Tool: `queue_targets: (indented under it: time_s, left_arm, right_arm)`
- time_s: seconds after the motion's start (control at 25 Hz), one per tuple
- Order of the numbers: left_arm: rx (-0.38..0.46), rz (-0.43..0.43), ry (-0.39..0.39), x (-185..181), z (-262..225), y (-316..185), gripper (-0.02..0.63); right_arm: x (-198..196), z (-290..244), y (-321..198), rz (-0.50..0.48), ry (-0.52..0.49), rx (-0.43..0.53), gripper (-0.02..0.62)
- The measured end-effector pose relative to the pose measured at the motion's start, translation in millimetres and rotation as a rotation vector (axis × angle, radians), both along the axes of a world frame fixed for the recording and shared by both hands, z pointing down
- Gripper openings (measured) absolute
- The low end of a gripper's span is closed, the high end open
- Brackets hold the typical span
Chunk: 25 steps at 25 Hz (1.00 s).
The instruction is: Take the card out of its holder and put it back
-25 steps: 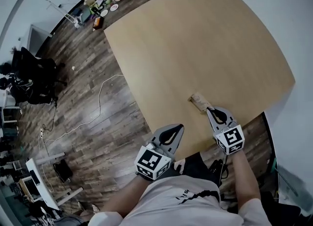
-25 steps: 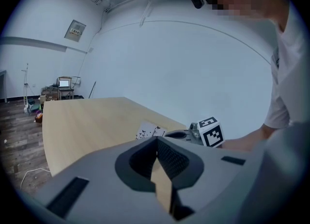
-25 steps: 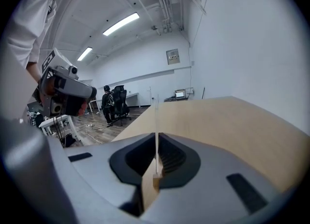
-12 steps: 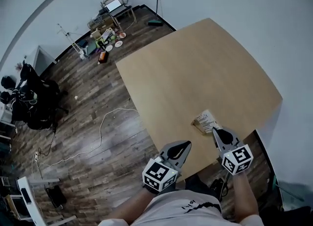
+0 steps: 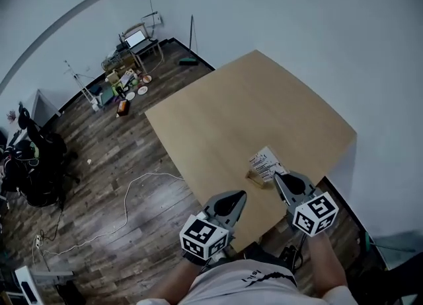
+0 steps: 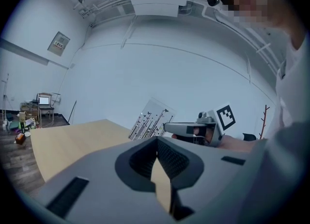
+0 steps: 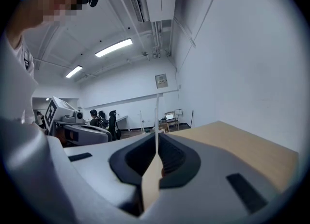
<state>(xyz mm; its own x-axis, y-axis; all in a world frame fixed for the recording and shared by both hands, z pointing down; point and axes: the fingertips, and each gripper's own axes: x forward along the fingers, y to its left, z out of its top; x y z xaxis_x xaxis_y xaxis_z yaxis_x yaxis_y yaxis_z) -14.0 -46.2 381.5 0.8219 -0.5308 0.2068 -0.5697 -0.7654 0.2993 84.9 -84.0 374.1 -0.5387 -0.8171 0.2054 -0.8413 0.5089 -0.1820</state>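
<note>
Now the right gripper (image 5: 280,178) has its jaws closed on the tilted card (image 5: 266,162), just beside the wooden holder (image 5: 255,178) on the table (image 5: 218,119). Nearby, the left gripper (image 5: 239,196) hovers with its jaws together, holding nothing.

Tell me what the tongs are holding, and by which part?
The right tongs grip the card by its near edge; the left tongs hold nothing.

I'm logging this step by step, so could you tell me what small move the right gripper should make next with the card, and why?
Probably raise the right gripper a little, straight up. Its jaws are shut on the card, seen edge-on between them, and the wooden holder sits right by the card's lower edge; whether the card has cleared it I cannot tell.
</note>
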Motion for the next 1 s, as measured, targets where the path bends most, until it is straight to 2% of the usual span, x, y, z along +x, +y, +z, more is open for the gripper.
queue_targets:
  time_s: [0.12,0.36,0.52,1.0]
  left_arm:
    - [0.029,0.029,0.021,3,-18,3,0.012]
    - [0.069,0.073,0.016,2,-37,16,0.012]
    - [0.069,0.062,0.045,-1,-45,15,0.012]
    - [0.064,0.014,0.048,0,-39,6,0.012]
  right_arm:
    - [3,-18,5,0.004,-0.019,0.019,0.026]
    - [0,-44,19,0.021,-0.035,0.054,0.026]
    - [-3,-52,22,0.022,-0.041,0.058,0.026]
    - [4,-41,16,0.016,-0.05,0.035,0.026]
